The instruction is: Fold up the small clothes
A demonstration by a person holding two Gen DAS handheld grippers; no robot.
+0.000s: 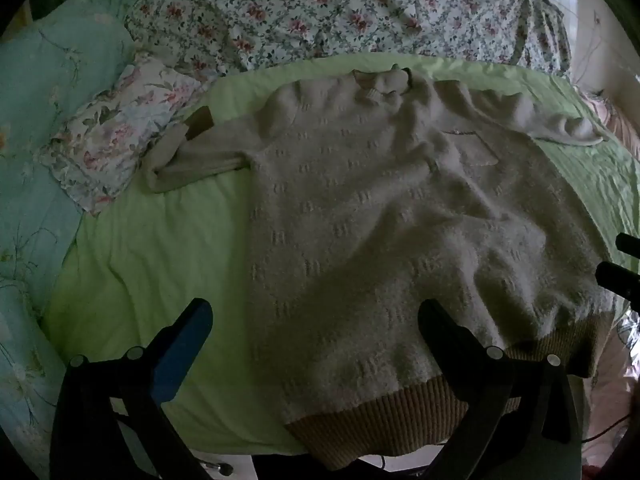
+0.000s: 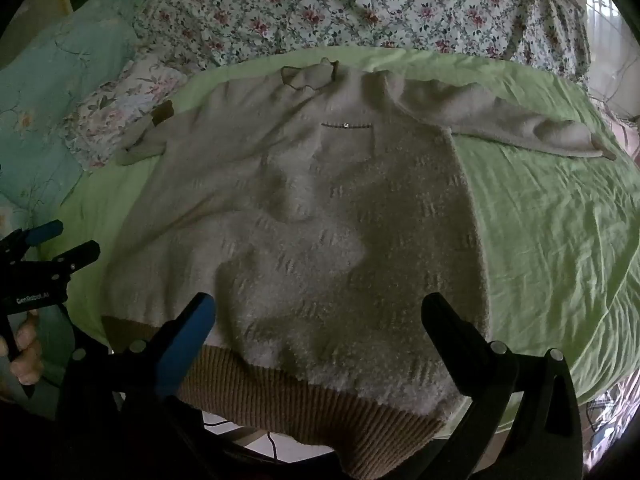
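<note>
Cream sweater [image 1: 360, 216] lies flat beyond both gaping tongs [image 2: 316, 320].

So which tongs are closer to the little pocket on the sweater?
Right. The right tongs hang open over the hem almost straight below the pocket. The left tongs sit farther off, toward the sweater's other side.

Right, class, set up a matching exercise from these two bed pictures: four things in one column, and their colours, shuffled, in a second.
Column one:
1. sweater body
2. sweater hem band
3. sheet
4. quilt

Column two:
A. light green
B. cream
C. floral print
D. tan, ribbed

Pairs: 1-B, 2-D, 3-A, 4-C
</note>
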